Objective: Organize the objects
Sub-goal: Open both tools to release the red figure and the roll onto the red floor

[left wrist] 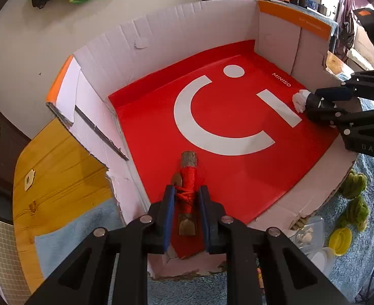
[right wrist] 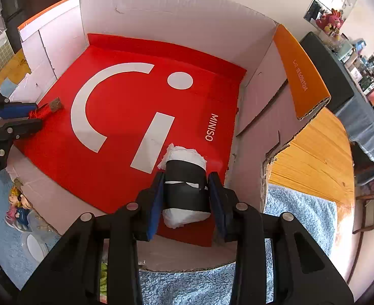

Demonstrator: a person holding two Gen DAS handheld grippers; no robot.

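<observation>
Cardboard box (left wrist: 194, 28) holds red sheet (left wrist: 161, 127); left gripper (left wrist: 187, 200) grips red-wrapped stick (left wrist: 187, 178).

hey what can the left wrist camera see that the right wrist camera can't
Only the left wrist view shows the yellow lid and green plush pieces on the blue towel. Only the right wrist view shows the cartoon figurines beside the box. Both show the cardboard box with its red liner, the left gripper shut on a red-wrapped stick, and the right gripper shut on a white bundle with a black band.
</observation>
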